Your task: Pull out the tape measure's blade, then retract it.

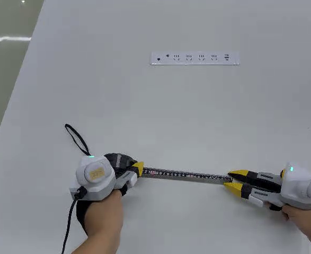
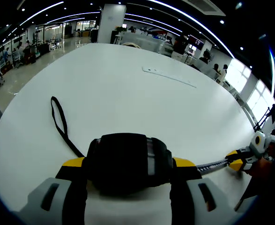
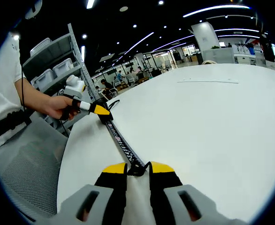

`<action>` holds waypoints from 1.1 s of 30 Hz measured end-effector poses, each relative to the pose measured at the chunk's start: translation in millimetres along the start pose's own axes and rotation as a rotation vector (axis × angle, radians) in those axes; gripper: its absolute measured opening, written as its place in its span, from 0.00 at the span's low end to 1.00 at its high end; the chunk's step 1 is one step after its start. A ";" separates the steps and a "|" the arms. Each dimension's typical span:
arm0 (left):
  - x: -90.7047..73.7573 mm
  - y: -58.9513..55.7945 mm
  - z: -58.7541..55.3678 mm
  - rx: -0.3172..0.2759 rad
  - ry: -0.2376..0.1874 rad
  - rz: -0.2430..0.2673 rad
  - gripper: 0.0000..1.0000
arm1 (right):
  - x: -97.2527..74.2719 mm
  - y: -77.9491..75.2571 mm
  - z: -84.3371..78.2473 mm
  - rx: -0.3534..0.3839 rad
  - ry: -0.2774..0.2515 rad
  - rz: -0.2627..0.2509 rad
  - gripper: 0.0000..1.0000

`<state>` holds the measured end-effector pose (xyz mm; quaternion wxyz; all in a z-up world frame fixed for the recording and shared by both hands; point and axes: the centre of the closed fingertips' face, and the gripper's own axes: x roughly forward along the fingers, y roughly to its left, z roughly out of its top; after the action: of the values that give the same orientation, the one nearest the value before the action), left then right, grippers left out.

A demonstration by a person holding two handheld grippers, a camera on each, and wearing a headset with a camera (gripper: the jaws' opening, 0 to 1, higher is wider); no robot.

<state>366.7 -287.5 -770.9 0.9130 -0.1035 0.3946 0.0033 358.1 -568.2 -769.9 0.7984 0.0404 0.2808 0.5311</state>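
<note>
My left gripper [image 1: 135, 170] is shut on the black tape measure case [image 1: 119, 162], seen close up as a black case [image 2: 126, 161] between the yellow-tipped fingers. The case's black wrist strap [image 1: 77, 138] trails across the table behind it. The blade [image 1: 184, 175] is drawn out to the right, running flat over the white table. My right gripper [image 1: 232, 180] is shut on the blade's end hook [image 3: 136, 169]. In the right gripper view the blade [image 3: 121, 140] runs away toward the left gripper [image 3: 101, 111] held in a hand.
A white power strip [image 1: 194, 58] lies at the back of the white table [image 1: 197, 116]. The table's left edge [image 1: 17, 84] borders a shiny floor. Shelving with bins [image 3: 57, 65] stands behind the person.
</note>
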 end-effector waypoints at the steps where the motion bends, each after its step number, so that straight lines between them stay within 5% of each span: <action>1: 0.1 0.1 -0.2 0.002 0.000 0.001 0.70 | -0.1 0.7 0.6 0.006 -0.003 0.006 0.17; 26: 0.1 0.0 -0.1 0.003 0.001 0.001 0.70 | 0.9 12.0 4.9 0.052 0.000 0.073 0.14; 33: 0.2 0.2 -0.1 0.002 0.002 0.000 0.70 | 0.4 13.1 3.1 -0.028 -0.018 0.049 0.12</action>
<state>366.8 -287.4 -771.2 0.9128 -0.1024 0.3954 0.0029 348.9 -561.4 -762.7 0.7883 0.0409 0.2650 0.5538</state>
